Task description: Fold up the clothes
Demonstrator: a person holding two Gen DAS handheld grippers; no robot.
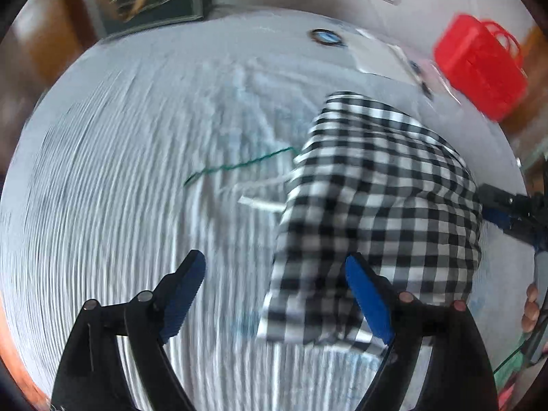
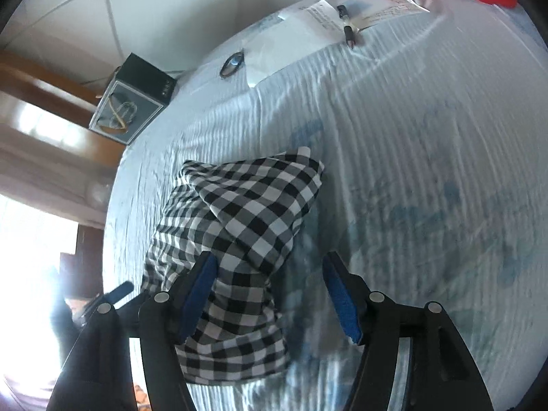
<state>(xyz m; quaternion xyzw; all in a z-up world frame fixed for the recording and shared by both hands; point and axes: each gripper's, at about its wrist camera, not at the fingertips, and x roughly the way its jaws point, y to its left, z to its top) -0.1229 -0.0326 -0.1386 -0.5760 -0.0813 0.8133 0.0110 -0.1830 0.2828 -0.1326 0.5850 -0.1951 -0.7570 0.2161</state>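
A black-and-white checked garment [image 1: 376, 205] lies bunched and partly folded on a white ribbed cloth [image 1: 120, 188] that covers the table. My left gripper [image 1: 275, 270] is open, just above the cloth, with its right finger over the garment's near edge. In the right wrist view the garment [image 2: 246, 212] lies ahead and to the left. My right gripper [image 2: 270, 274] is open, its left finger over the garment's near part. The right gripper also shows at the right edge of the left wrist view [image 1: 513, 209].
A red plastic box [image 1: 479, 65] stands at the far right. Papers [image 2: 284, 44] with a pen [image 2: 346, 27] and a small round dark object [image 2: 233, 63] lie at the far edge. A dark box [image 2: 133, 99] stands at the far left corner. A green thread [image 1: 239, 166] lies on the cloth.
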